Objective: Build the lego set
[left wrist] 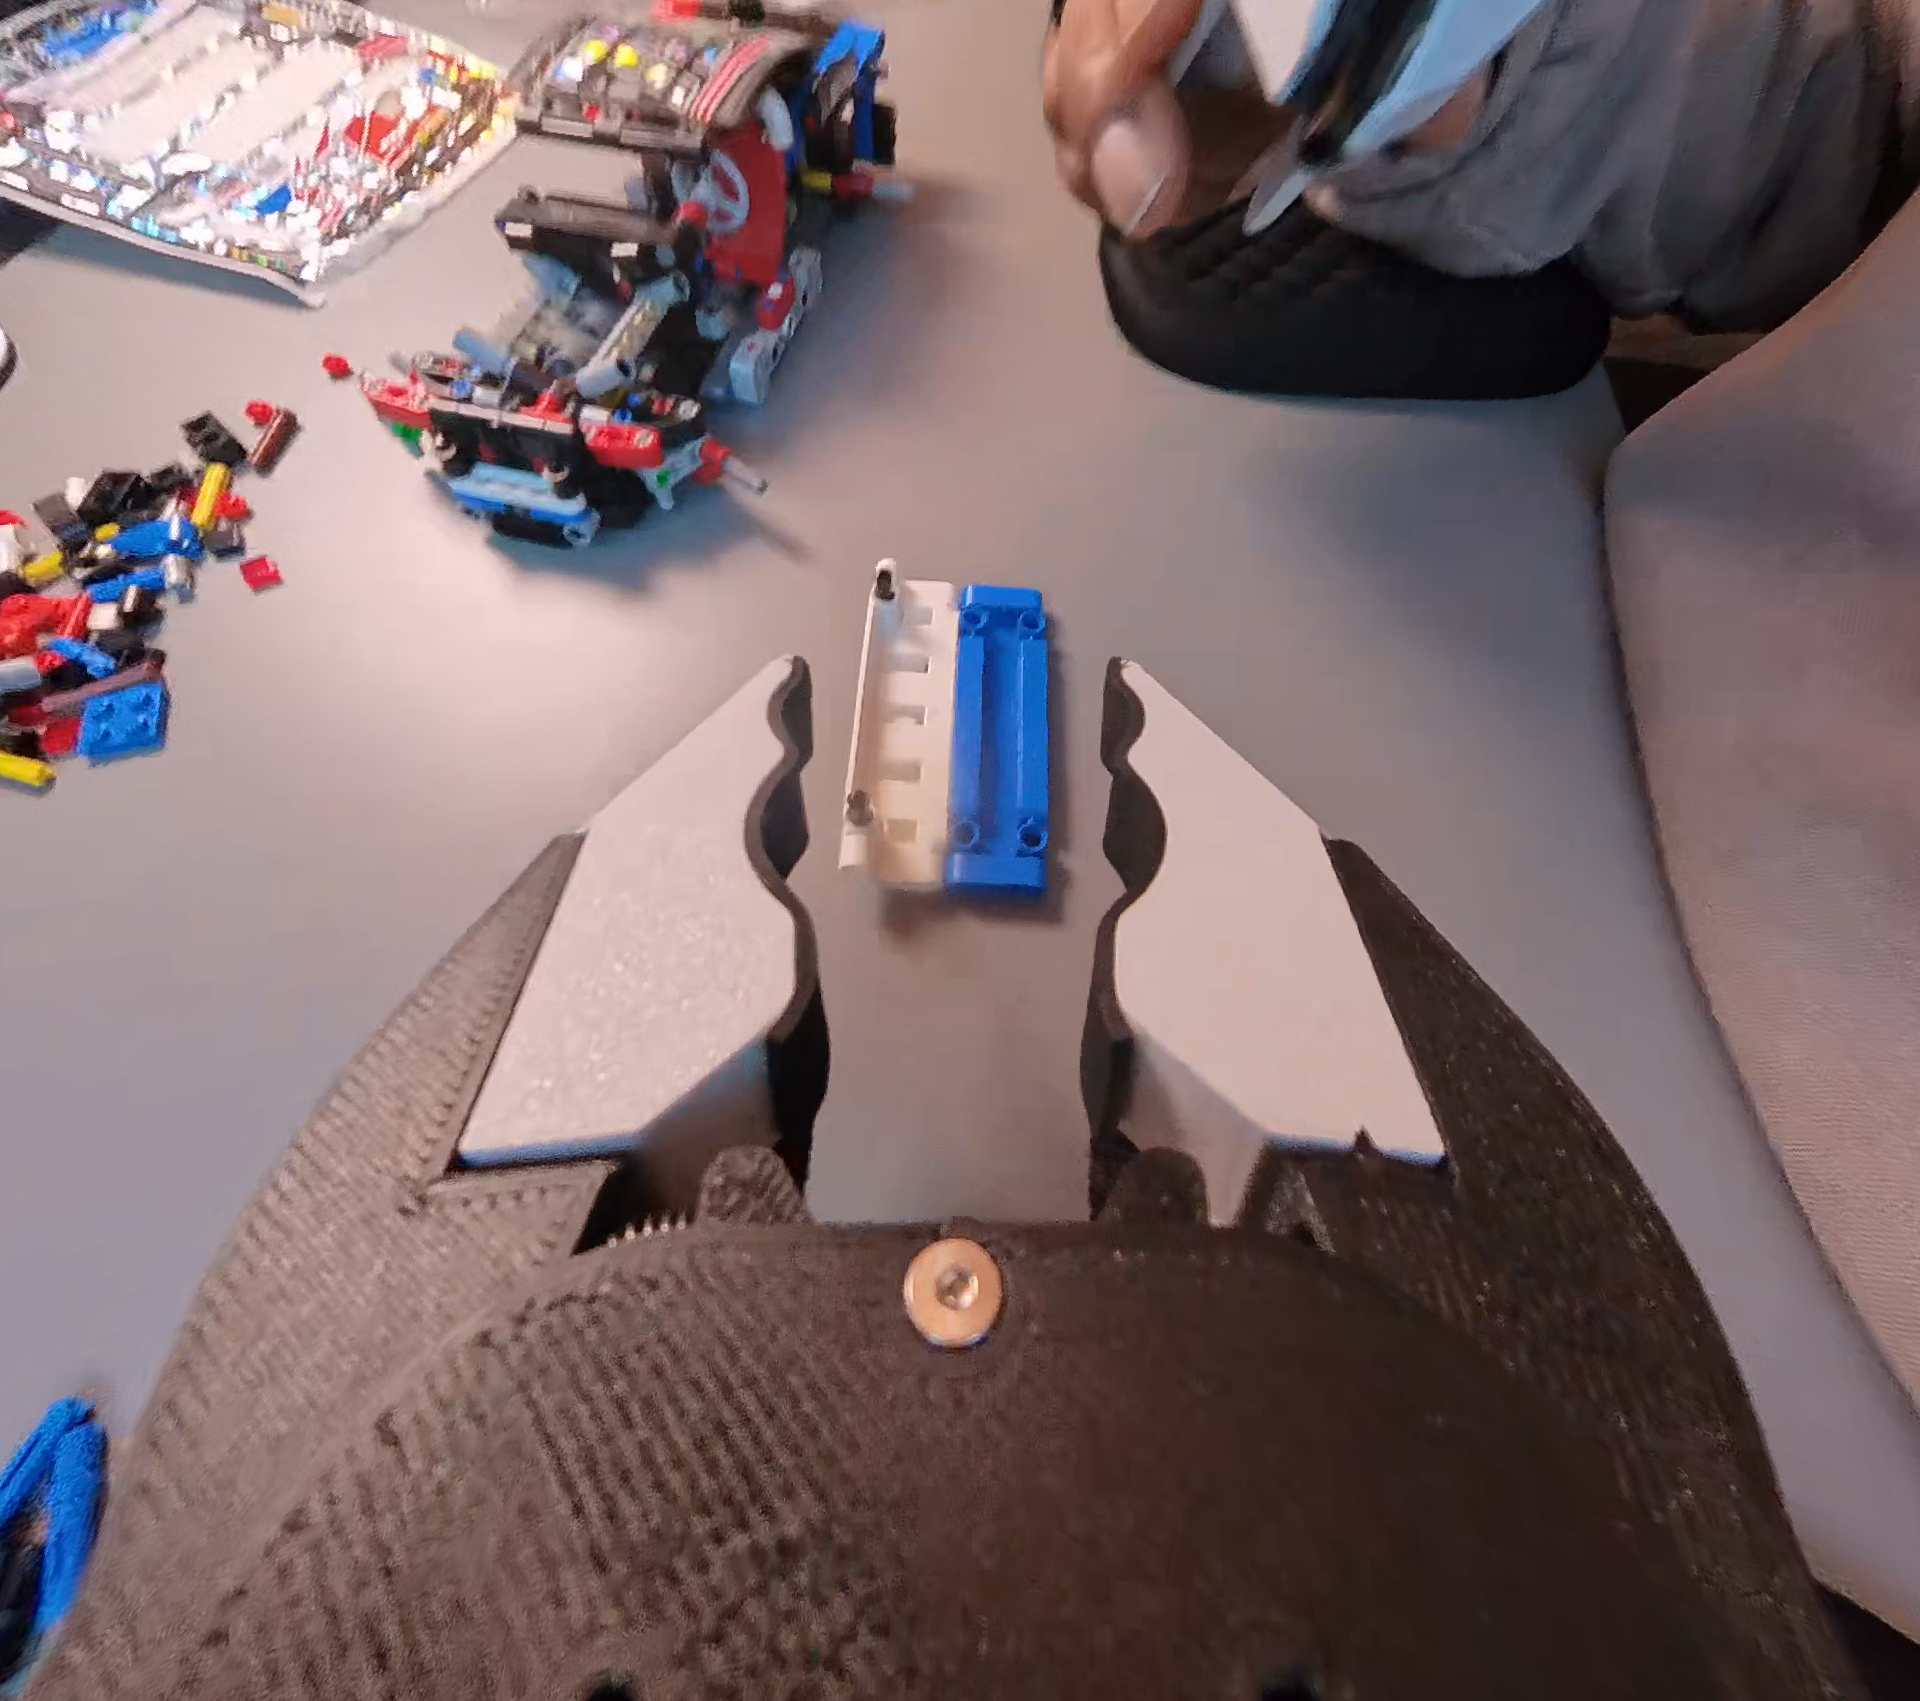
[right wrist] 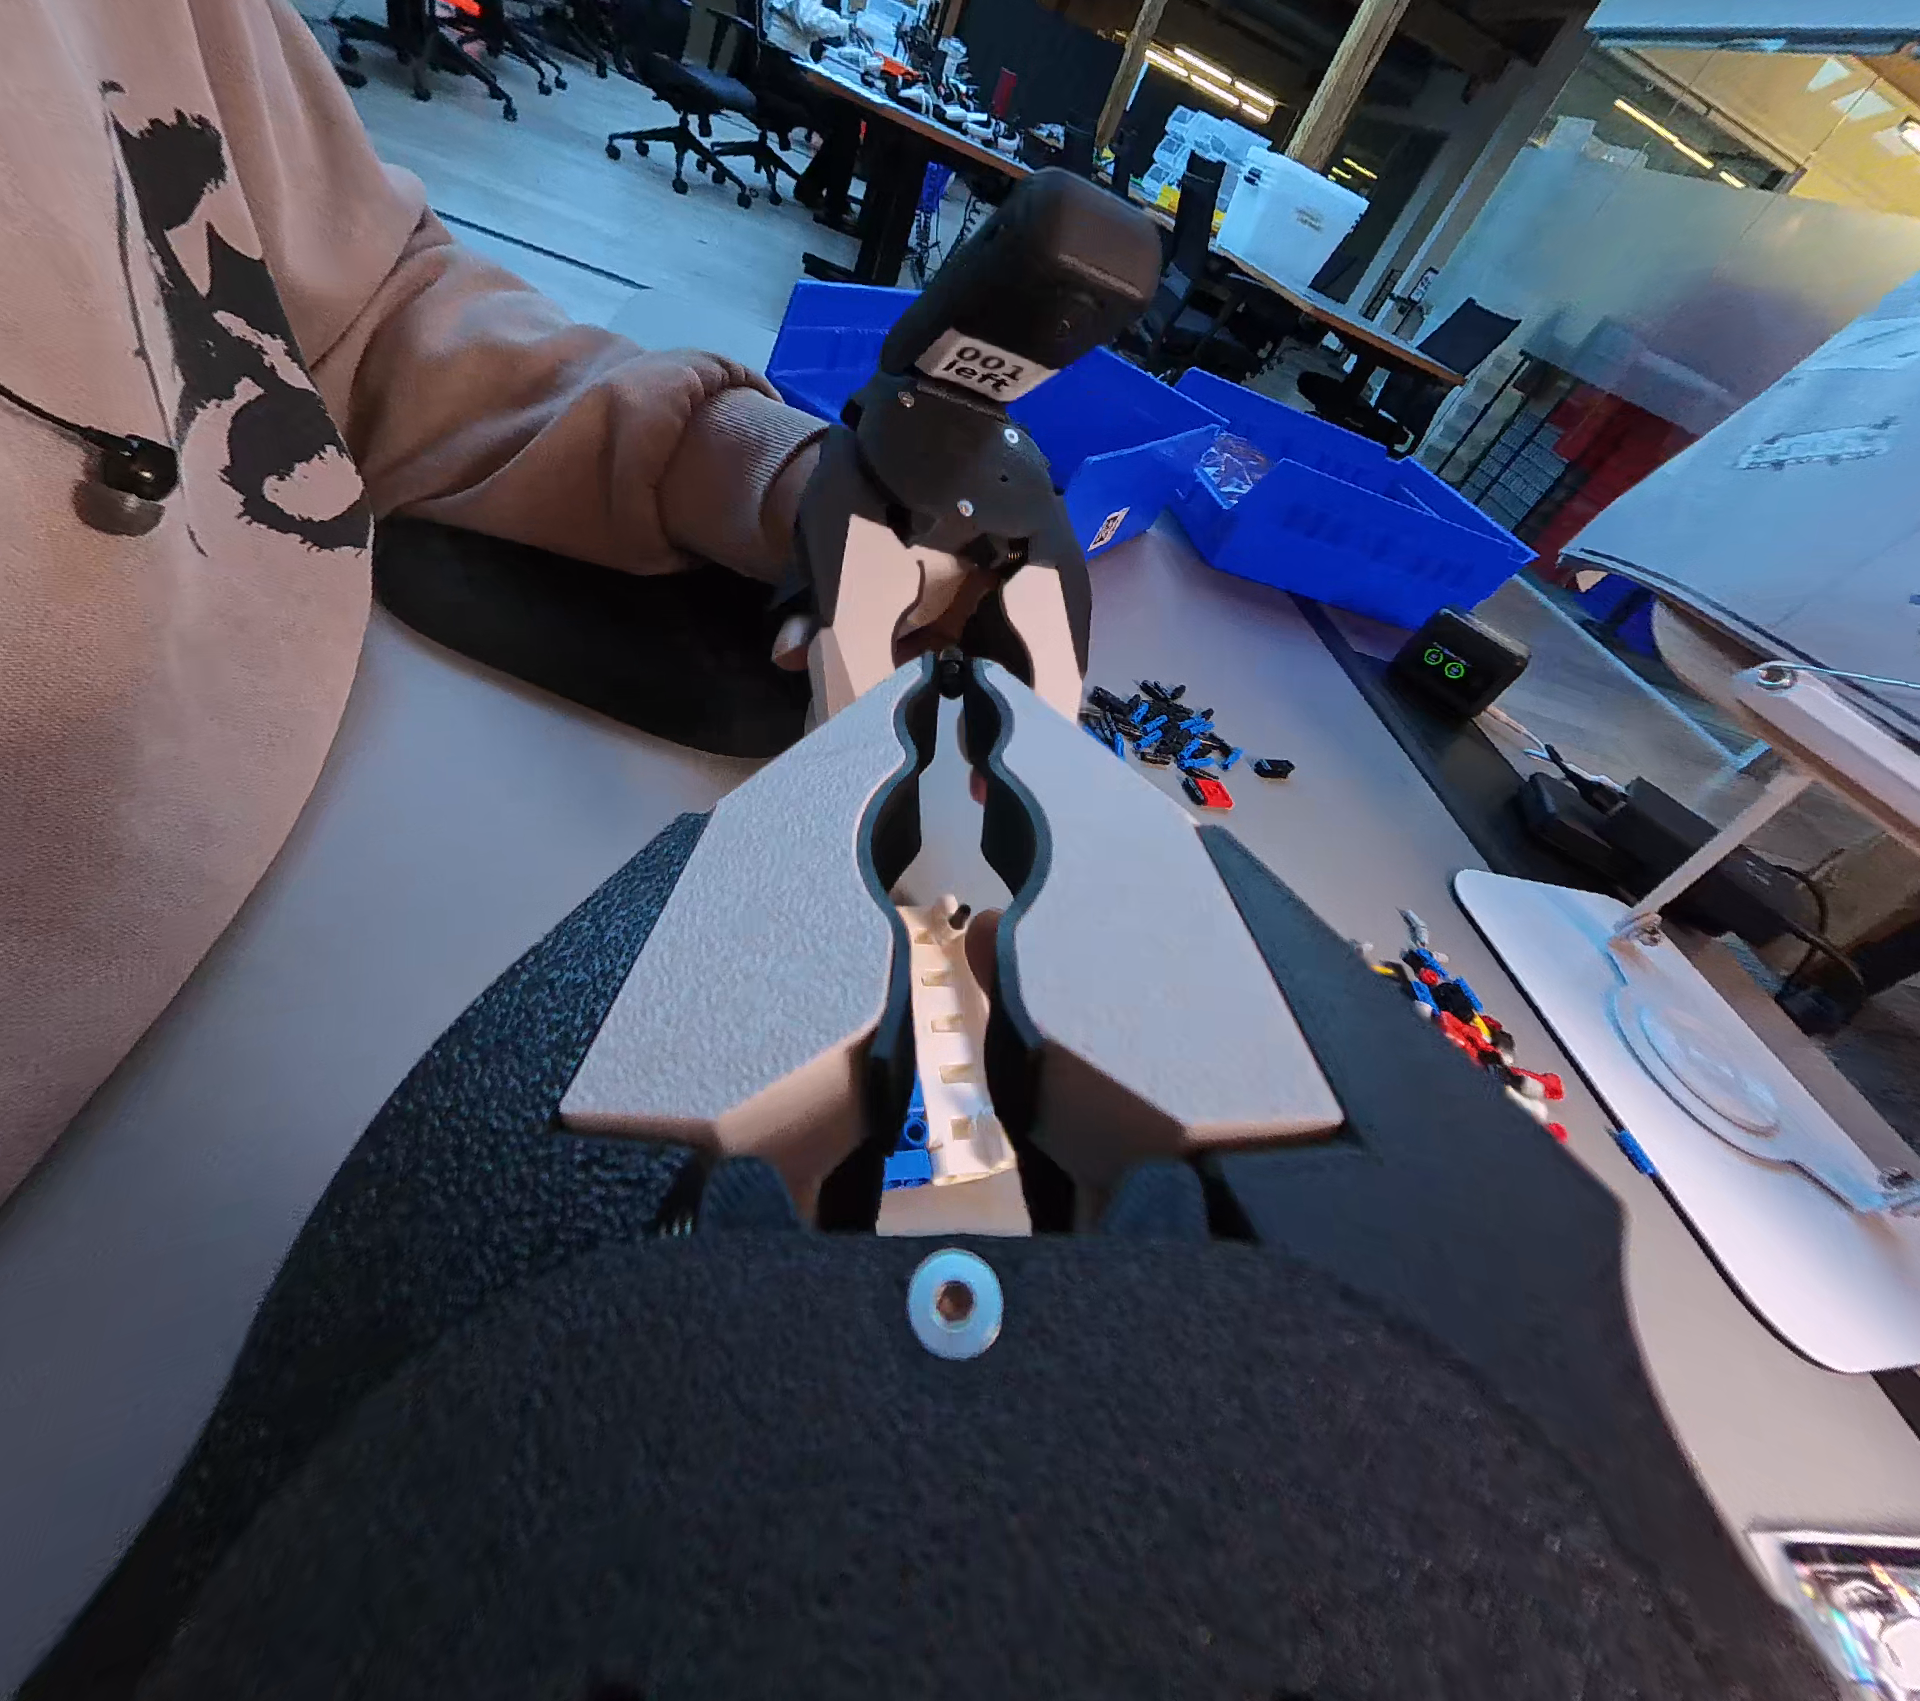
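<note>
Above table (left wrist: pixel 1195 508), left gripper (left wrist: pixel 956 675) jaws apart, straddling blue-white piece (left wrist: pixel 961 737).

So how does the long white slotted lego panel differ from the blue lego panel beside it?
The long white slotted lego panel has a row of rectangular slots and two black pins along its left edge; the blue lego panel has a long central recess, corner holes and no pins. White lies left, blue right. Both are similarly long, touching, on the grey table below the open left gripper.
</note>
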